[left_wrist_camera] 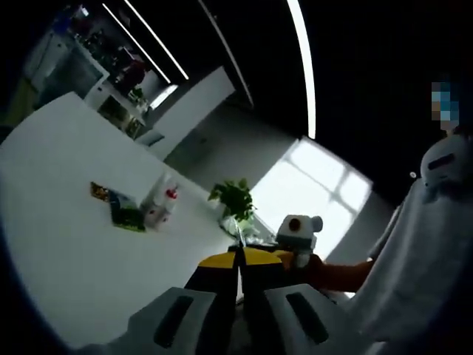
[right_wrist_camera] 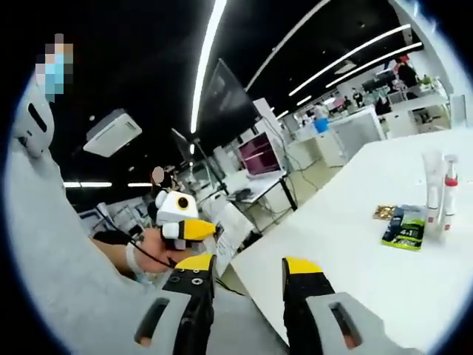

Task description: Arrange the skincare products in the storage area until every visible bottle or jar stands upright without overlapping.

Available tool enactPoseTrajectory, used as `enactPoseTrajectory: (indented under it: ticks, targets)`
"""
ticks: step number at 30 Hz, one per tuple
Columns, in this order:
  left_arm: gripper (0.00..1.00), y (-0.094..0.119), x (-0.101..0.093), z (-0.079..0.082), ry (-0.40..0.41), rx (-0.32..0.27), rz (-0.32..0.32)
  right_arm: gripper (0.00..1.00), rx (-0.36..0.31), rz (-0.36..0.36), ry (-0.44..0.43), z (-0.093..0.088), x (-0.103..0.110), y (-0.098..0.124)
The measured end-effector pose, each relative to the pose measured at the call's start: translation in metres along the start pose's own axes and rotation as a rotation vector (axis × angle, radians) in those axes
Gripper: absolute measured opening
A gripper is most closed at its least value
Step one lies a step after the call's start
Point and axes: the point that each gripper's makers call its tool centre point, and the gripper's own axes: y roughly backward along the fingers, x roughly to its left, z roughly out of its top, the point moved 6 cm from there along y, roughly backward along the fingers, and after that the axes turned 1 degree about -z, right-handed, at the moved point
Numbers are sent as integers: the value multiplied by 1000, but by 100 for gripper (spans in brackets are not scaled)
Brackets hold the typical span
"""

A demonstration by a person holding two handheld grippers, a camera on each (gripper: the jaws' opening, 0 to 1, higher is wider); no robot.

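Two skincare tubes (right_wrist_camera: 437, 194) upright on white table (right_wrist_camera: 355, 244), touching, green sachet (right_wrist_camera: 403, 228) flat just beside; same group (left_wrist_camera: 160, 201) far across table in left gripper view; left gripper (left_wrist_camera: 239, 260) jaws pressed together, nothing held; right gripper (right_wrist_camera: 247, 268) jaws spread apart, nothing between.

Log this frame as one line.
left gripper: shut, empty | right gripper: open, empty | bottles: upright on white table, untouched | green packet: flat
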Motion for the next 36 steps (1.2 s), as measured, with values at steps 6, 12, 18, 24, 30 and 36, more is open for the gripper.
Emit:
enactPoseTrajectory:
  ticks: [6,12,18,24,30,36]
  targets:
    - [0,-2,1,-4,4,23,14,56,45,-118,149,-8,-5,7]
    - [0,-2,2,-4,12,26,20,56,107,-200,229,-17,-9,14]
    - [0,-3,5,-6,20,35,39,56,157,-288,294,-27,-13,22]
    - [0,-4,9,-7,38,43,54,55,223,-313,364,-50,-18,18]
    - [0,-4,14,-7,59,55,83,49,182,-378,416,-45,-26,22]
    - [0,-6,20,-10,76,73,115,44,214,-363,428,-50,-23,22]
